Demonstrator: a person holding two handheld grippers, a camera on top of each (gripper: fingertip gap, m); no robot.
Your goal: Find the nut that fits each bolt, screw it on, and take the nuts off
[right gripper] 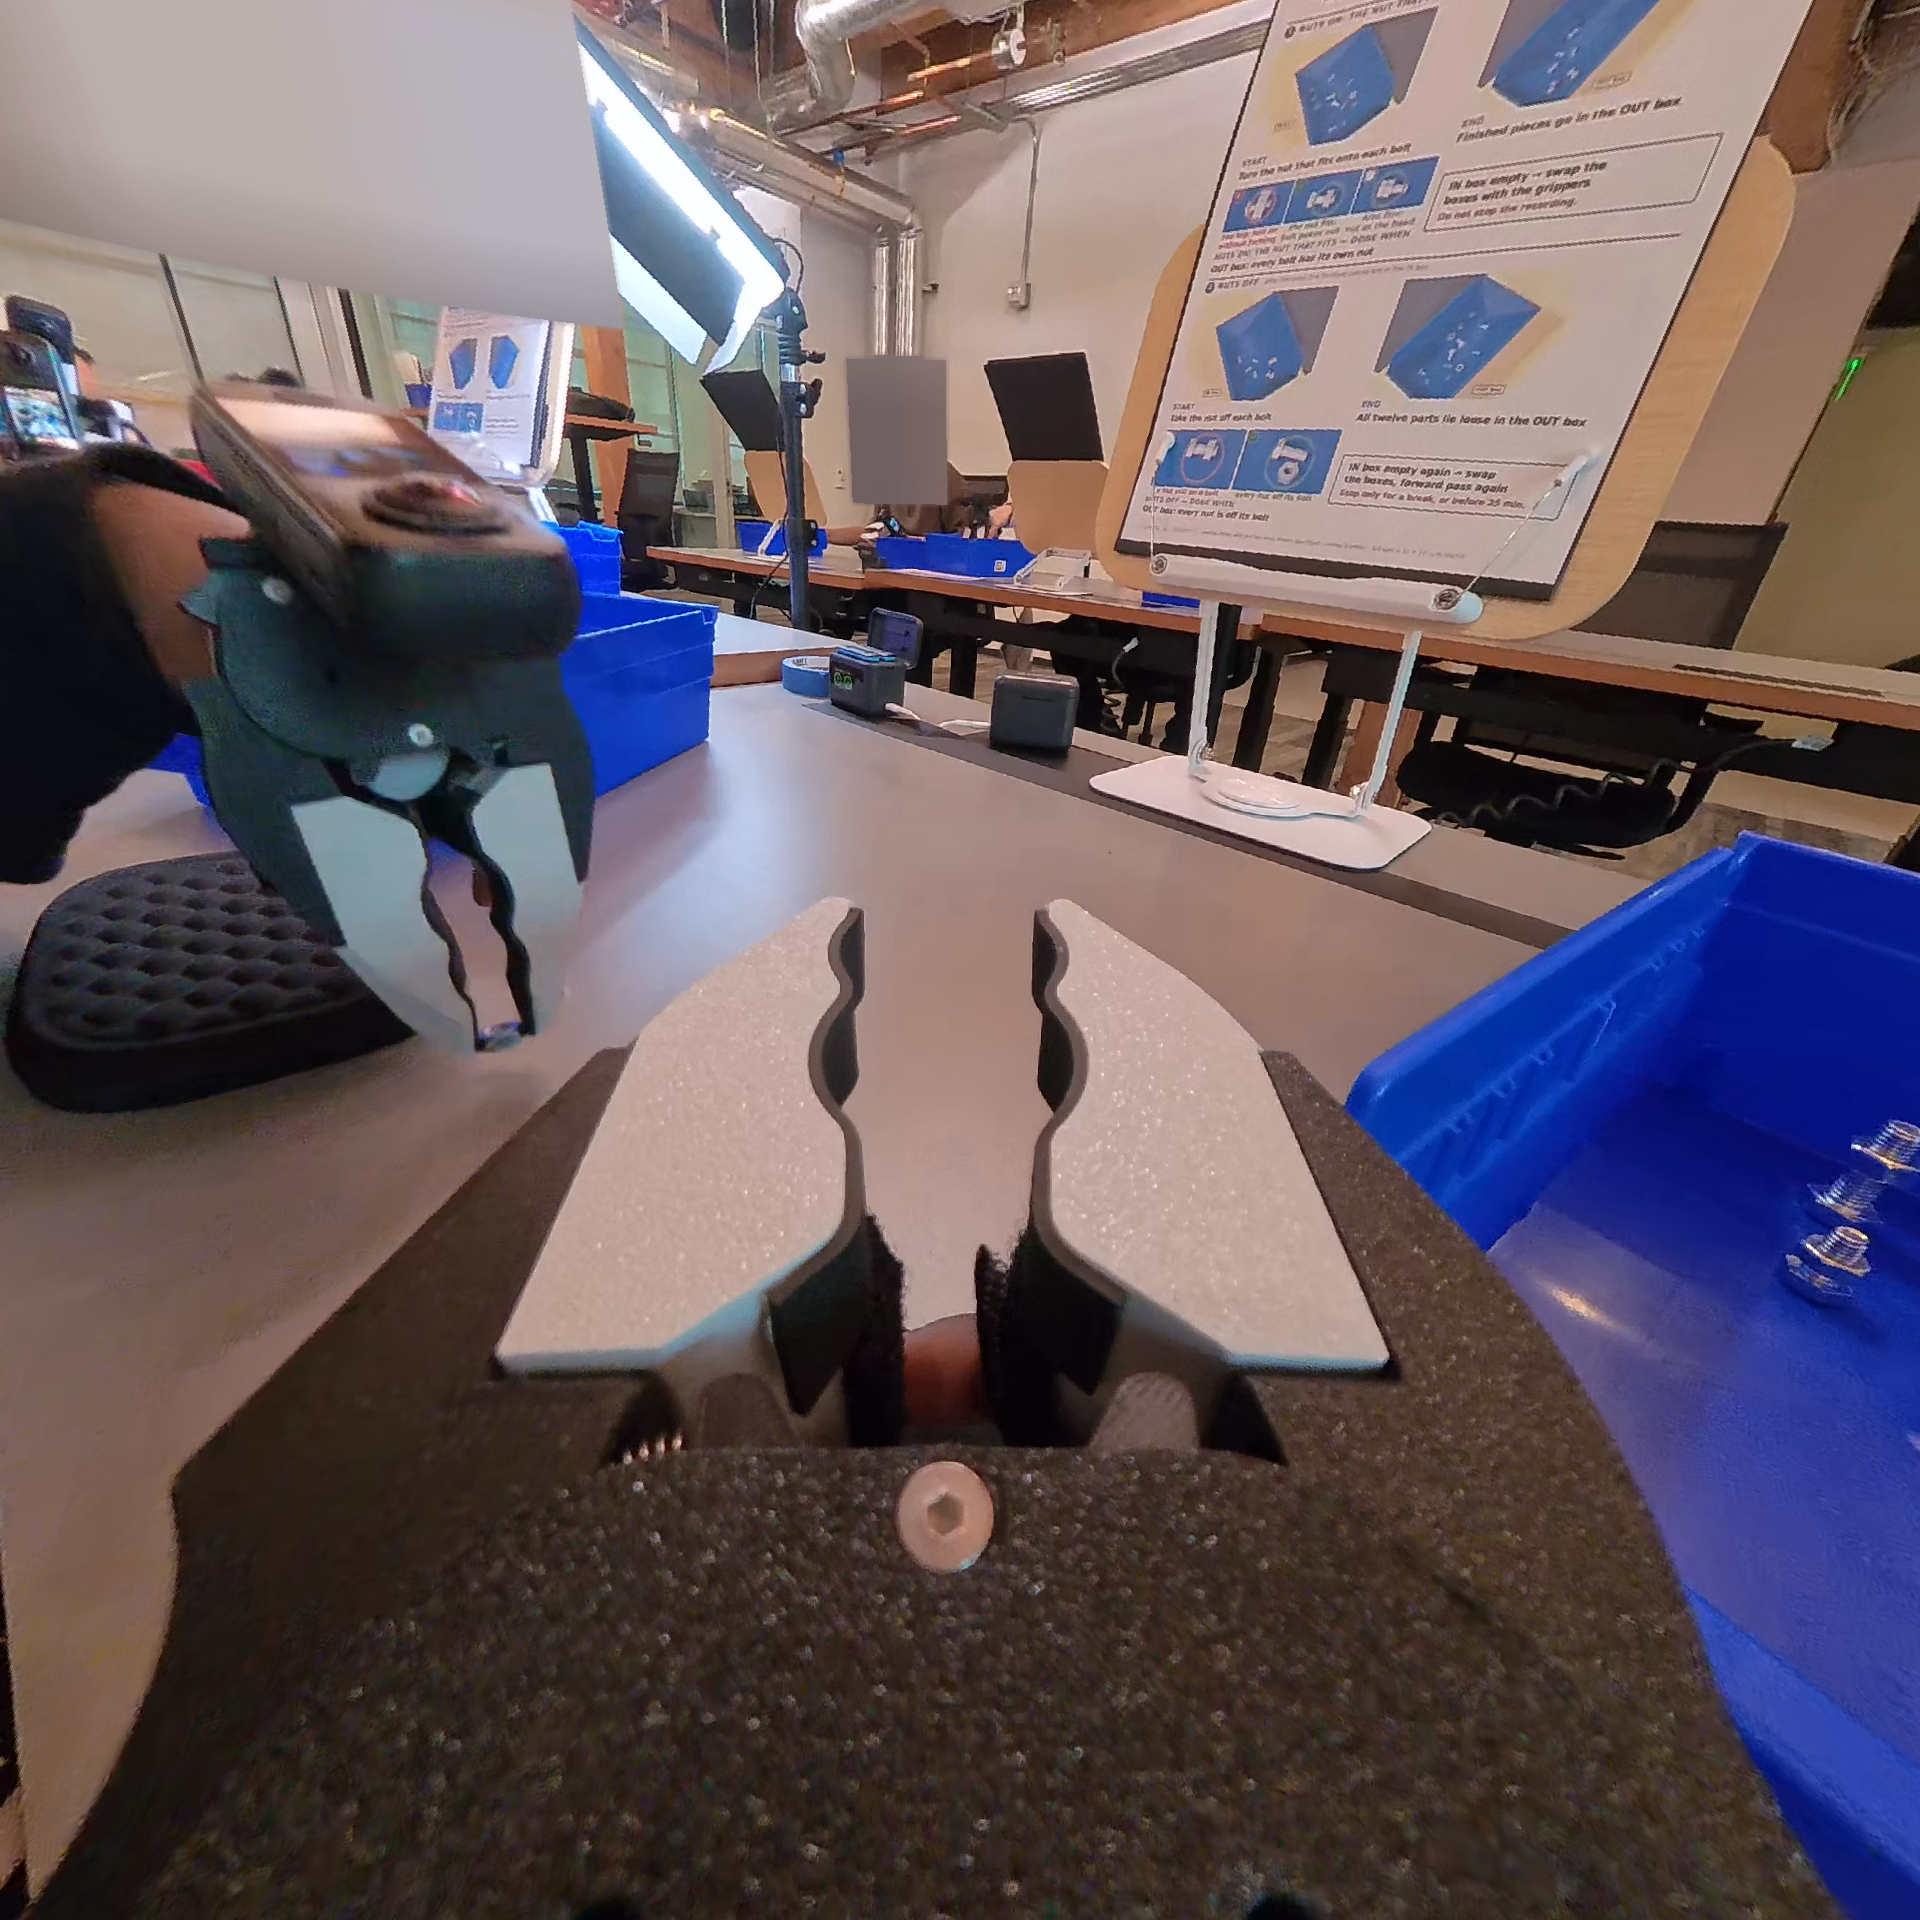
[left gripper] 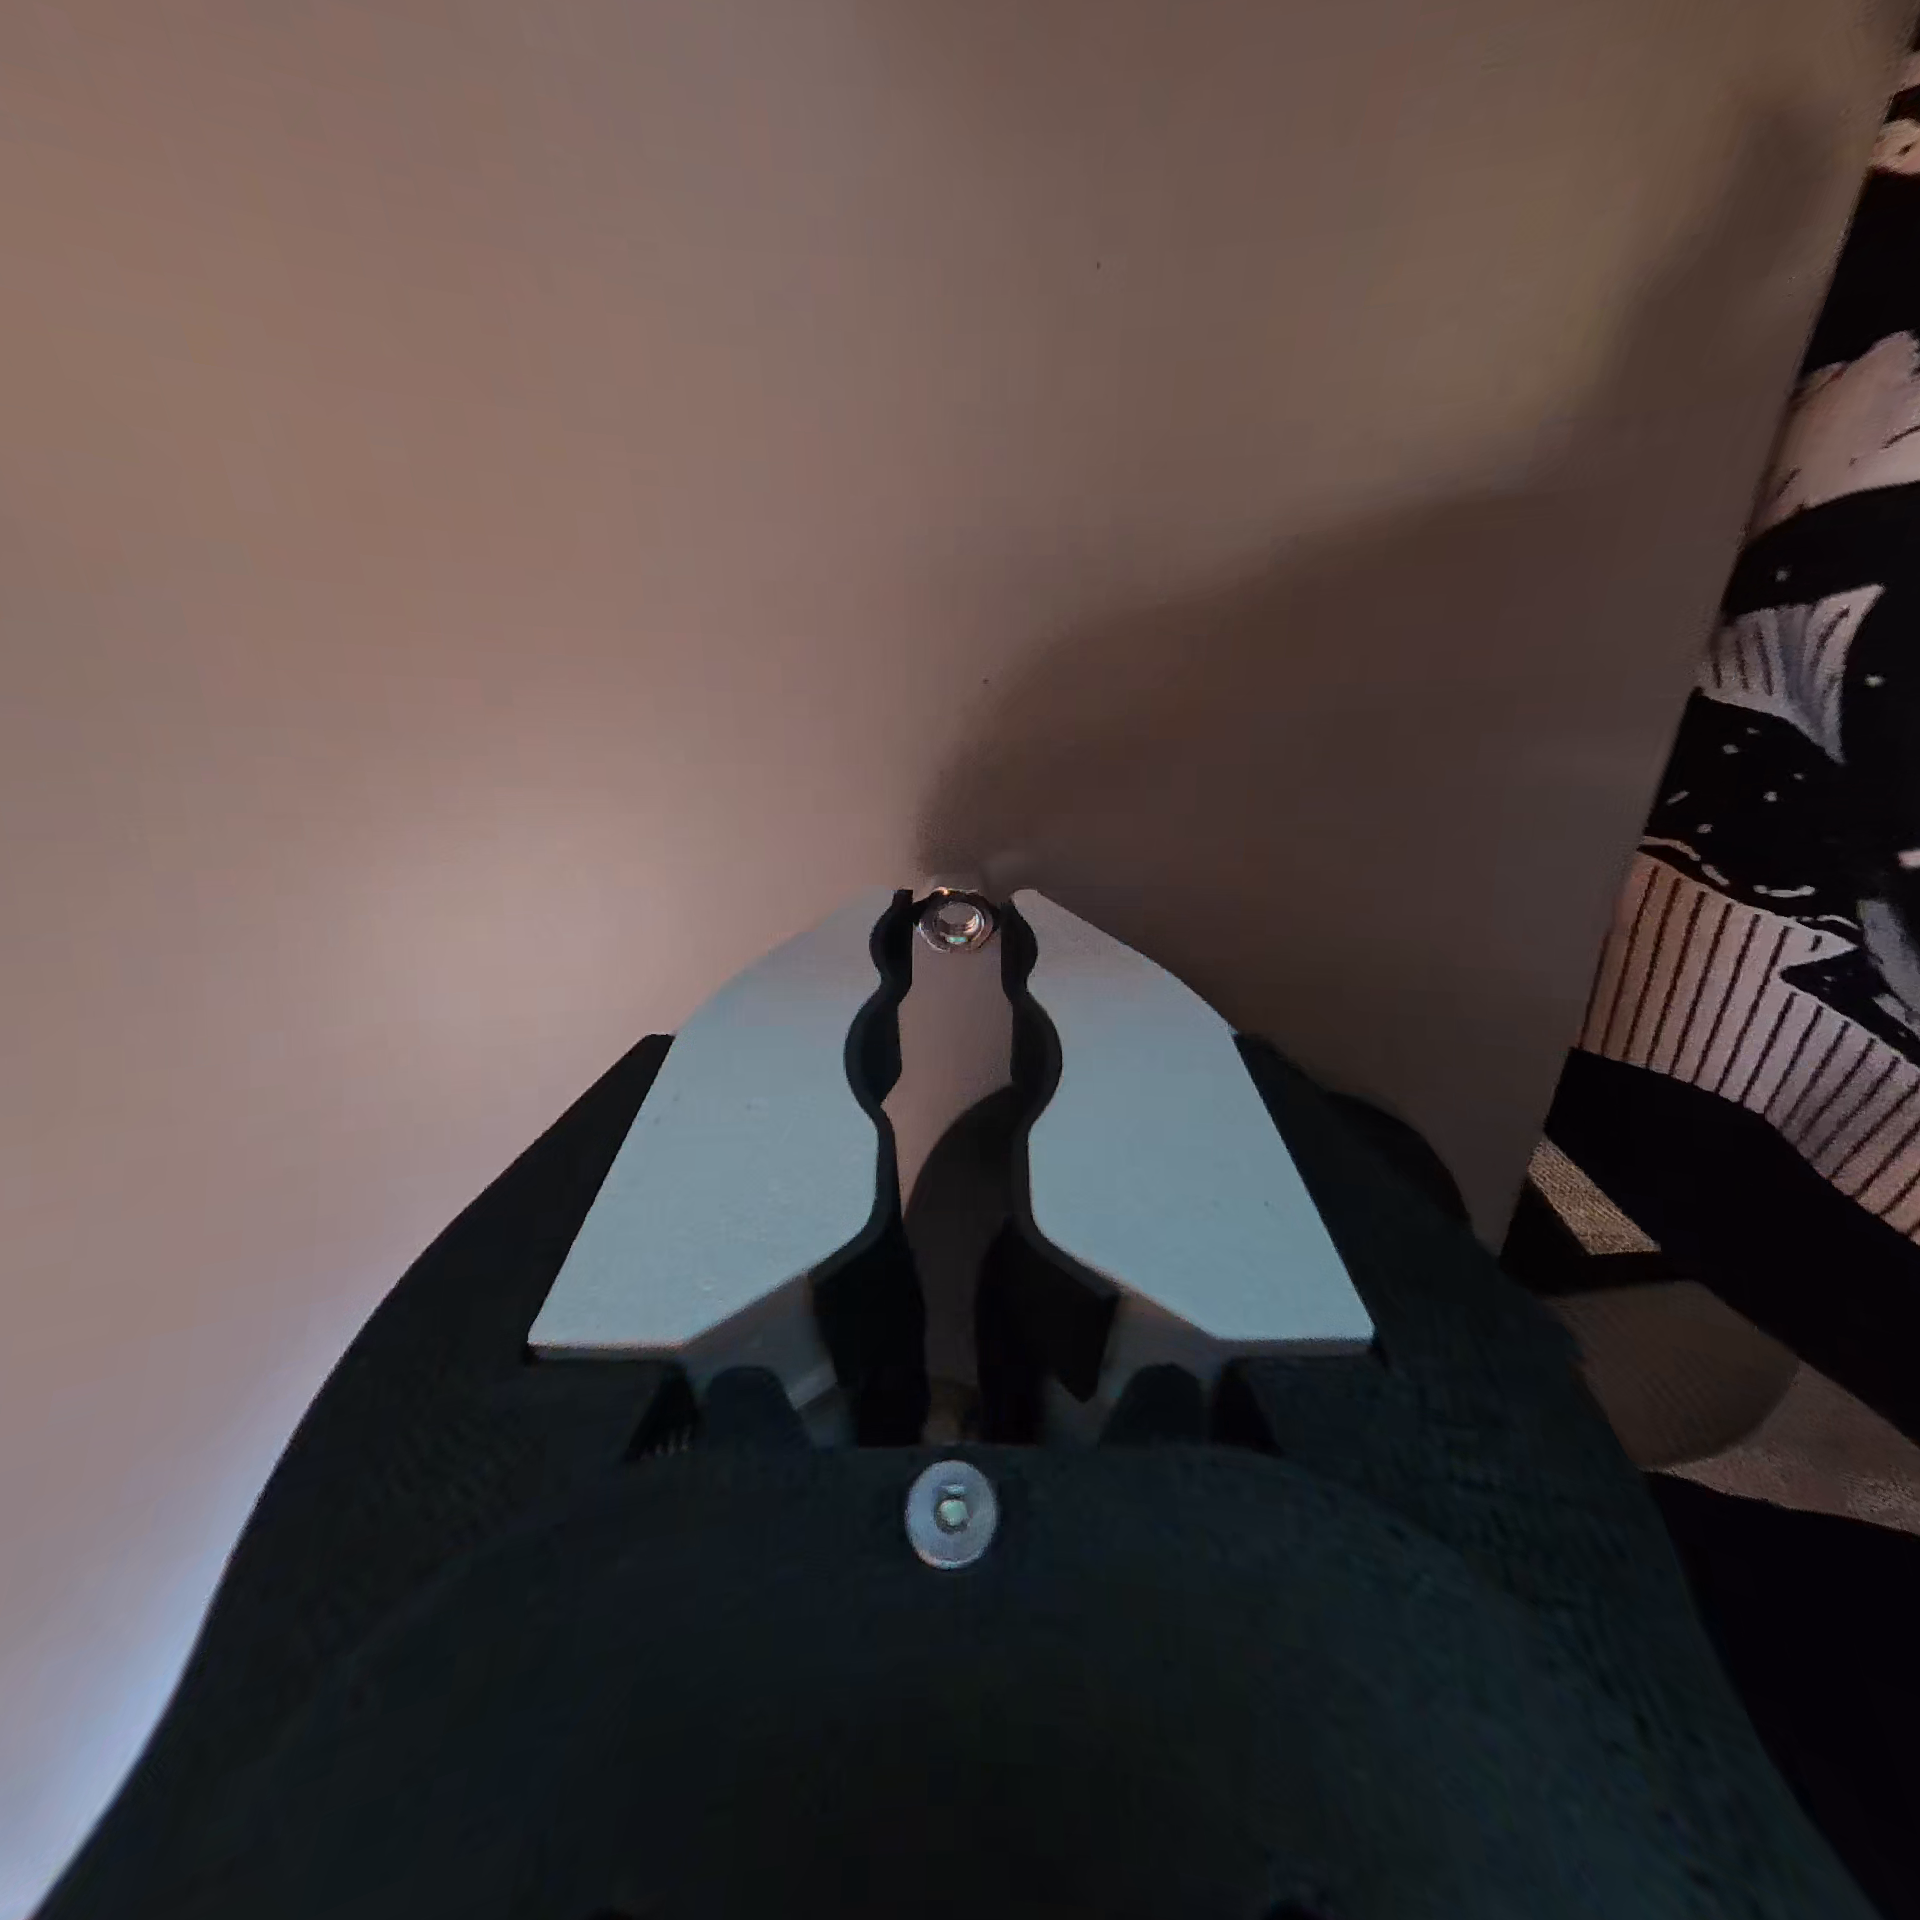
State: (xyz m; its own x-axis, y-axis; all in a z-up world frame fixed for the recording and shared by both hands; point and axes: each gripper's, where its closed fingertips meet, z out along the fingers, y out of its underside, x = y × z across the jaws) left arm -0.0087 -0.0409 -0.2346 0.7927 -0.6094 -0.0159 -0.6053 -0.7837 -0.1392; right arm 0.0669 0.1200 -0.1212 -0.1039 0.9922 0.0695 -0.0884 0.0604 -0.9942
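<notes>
- Nut (left gripper: 954, 925): small, silvery, pinched at the left gripper (left gripper: 954, 920) tips, just above the table (left gripper: 520, 520).
- Right gripper (right gripper: 945, 925): jaws apart, empty (near blue bin (right gripper: 1558, 1122)).
- Risk: a tips-only hold may let it slip.

Open workroom with rows of long tables

A grey table (right gripper: 935, 831) is backed by wooden-topped tables (right gripper: 1558, 649) and dark chairs (right gripper: 1683, 582); white walls (right gripper: 1091, 229), exposed ducts (right gripper: 842, 31) and a bright light panel (right gripper: 675, 208) on a stand are seen.
</notes>
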